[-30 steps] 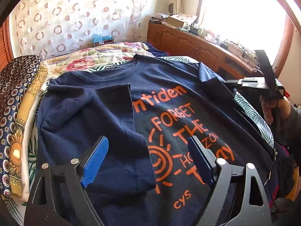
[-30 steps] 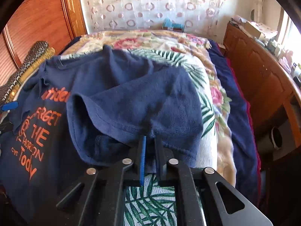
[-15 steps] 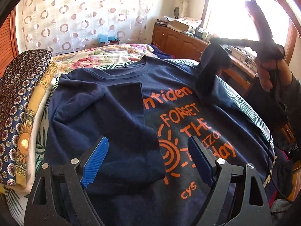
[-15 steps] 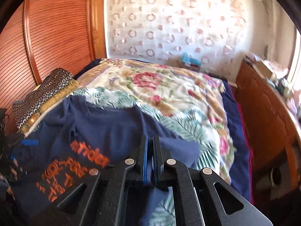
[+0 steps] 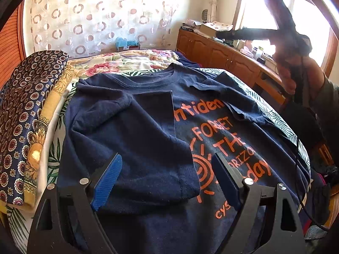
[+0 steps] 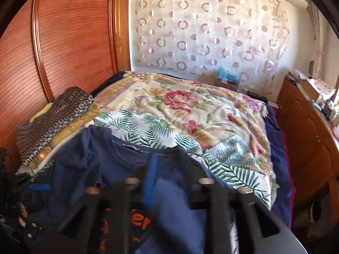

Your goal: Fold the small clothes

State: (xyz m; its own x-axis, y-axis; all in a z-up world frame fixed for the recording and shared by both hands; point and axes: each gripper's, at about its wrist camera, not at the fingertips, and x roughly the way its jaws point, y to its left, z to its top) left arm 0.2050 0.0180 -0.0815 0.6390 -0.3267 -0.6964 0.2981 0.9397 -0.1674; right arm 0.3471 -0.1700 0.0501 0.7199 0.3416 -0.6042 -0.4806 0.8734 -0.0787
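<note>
The left gripper (image 5: 167, 175) hangs wide open over the navy cotton T-shirt with orange lettering (image 5: 211, 127), gripping nothing. The right gripper (image 6: 169, 182), blurred in its own view, has just been opening, jaws parted with nothing pinched. Only the left view shows the right sleeve (image 5: 239, 97) folded onto the print, the shirt spread on the leaf-patterned sheet (image 6: 169, 131), and the person's hand (image 5: 296, 74) raised high.

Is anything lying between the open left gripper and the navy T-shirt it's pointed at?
Nothing visible does. The left gripper hangs open directly over the navy T-shirt, above its folded-in sleeve, with only the shirt's own fabric beneath.
</note>
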